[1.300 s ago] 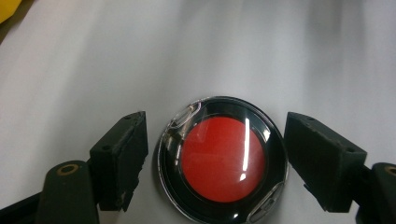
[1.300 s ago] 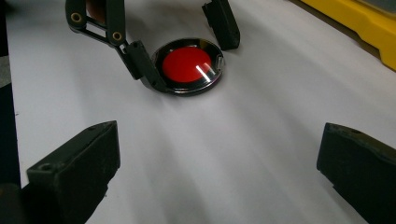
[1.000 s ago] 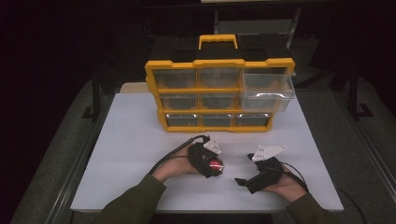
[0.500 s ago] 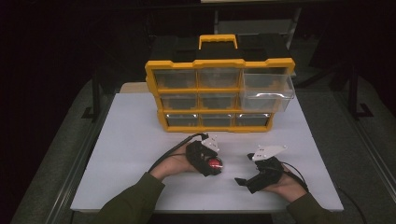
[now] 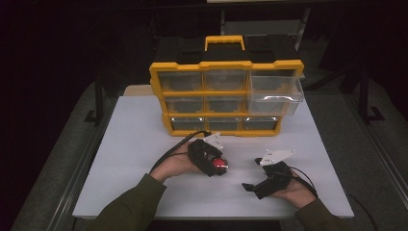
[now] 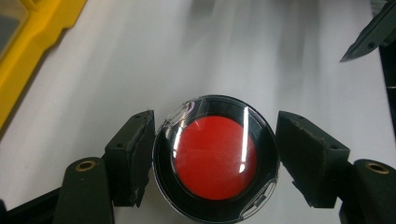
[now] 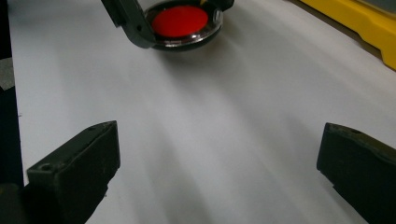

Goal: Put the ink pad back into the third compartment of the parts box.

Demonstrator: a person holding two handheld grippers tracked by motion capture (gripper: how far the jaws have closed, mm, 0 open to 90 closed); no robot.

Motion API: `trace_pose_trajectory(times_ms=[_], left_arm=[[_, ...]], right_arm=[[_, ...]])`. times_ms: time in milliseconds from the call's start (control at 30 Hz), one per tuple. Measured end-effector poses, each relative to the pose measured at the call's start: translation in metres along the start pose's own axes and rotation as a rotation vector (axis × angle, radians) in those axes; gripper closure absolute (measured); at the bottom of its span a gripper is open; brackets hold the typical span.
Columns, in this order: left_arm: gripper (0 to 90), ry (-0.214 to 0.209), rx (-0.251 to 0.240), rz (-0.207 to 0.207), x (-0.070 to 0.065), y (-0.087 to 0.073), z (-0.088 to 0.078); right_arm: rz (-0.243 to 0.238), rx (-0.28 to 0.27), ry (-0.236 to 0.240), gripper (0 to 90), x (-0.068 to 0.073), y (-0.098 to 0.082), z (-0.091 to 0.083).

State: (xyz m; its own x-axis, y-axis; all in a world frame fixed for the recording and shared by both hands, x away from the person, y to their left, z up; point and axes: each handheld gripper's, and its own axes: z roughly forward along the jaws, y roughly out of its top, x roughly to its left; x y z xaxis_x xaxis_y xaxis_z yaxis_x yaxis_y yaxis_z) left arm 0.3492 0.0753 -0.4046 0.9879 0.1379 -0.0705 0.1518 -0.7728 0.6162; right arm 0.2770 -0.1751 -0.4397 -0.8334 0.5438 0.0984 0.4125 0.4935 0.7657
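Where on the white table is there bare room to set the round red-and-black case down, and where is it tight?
The white table is bare along its left side, between the yellow drawer organizer and the near edge. Another free patch lies right of the right gripper, below the pulled-out drawer. It is crowded between the left gripper, shut on the round case, and the right gripper.

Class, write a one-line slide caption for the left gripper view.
Left gripper shut on a round red-centred clear case above the white table.
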Motion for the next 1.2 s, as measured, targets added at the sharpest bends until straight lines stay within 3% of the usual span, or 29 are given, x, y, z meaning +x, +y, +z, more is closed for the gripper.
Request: trace_pose_trajectory(times_ms=[733,1200], left_arm=[[29.6,-0.018,-0.041,-0.003,0.005,0.021,-0.029],[29.6,-0.016,-0.043,0.023,0.007,0.039,-0.05]], right_arm=[[-0.006,-0.003,0.002,0.0,0.0,0.0,0.0],[-0.009,-0.002,0.003,0.0,0.001,0.0,0.0]])
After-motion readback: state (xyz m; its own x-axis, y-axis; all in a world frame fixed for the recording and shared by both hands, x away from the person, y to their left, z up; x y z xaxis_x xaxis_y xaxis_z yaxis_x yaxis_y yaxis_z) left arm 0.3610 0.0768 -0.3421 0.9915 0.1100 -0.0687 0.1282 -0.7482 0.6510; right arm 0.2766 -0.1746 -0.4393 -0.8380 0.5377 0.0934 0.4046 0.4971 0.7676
